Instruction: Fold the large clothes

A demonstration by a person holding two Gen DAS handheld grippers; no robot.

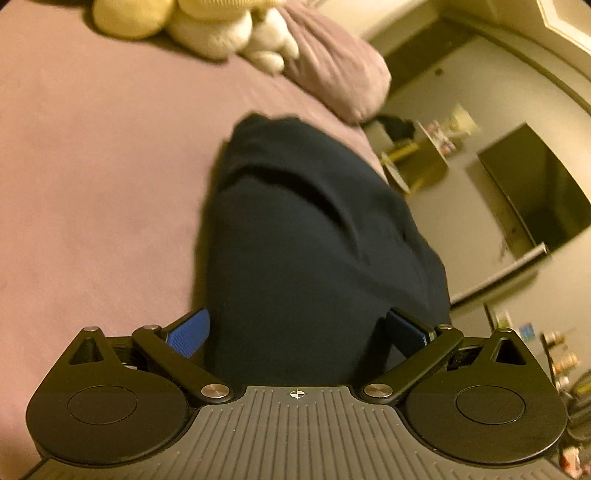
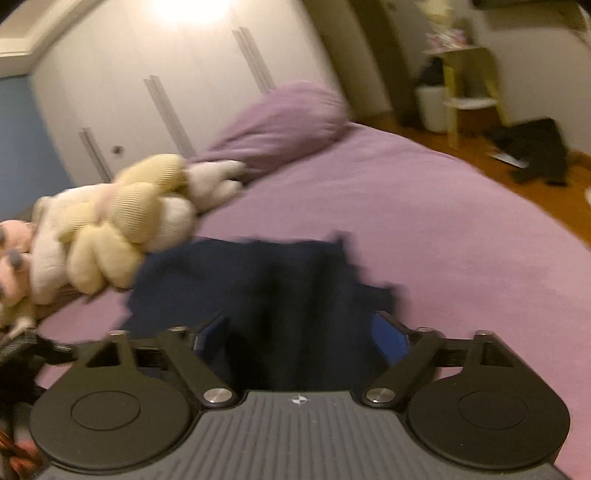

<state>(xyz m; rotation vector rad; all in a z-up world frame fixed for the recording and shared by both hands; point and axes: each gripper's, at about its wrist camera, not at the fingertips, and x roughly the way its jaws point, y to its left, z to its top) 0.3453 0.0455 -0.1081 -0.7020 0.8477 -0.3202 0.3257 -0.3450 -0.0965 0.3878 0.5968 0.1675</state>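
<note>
A dark navy garment (image 1: 314, 236) lies on the purple bed sheet (image 1: 92, 184), bunched and stretching away from me. My left gripper (image 1: 295, 332) has its blue-padded jaws spread wide, with the near end of the cloth between them. In the right wrist view the same garment (image 2: 258, 280) lies rumpled on the sheet (image 2: 443, 221). My right gripper (image 2: 299, 336) also has its jaws wide apart with dark cloth lying between them. Neither pair of pads presses the cloth. Both views are motion-blurred.
Cream and white plush toys (image 2: 118, 229) and a purple pillow (image 2: 284, 118) lie at the head of the bed; both also show in the left wrist view (image 1: 221, 26). The bed edge is on the right, with wooden floor, a yellow stool (image 2: 469, 85) and a television (image 1: 543, 192) beyond.
</note>
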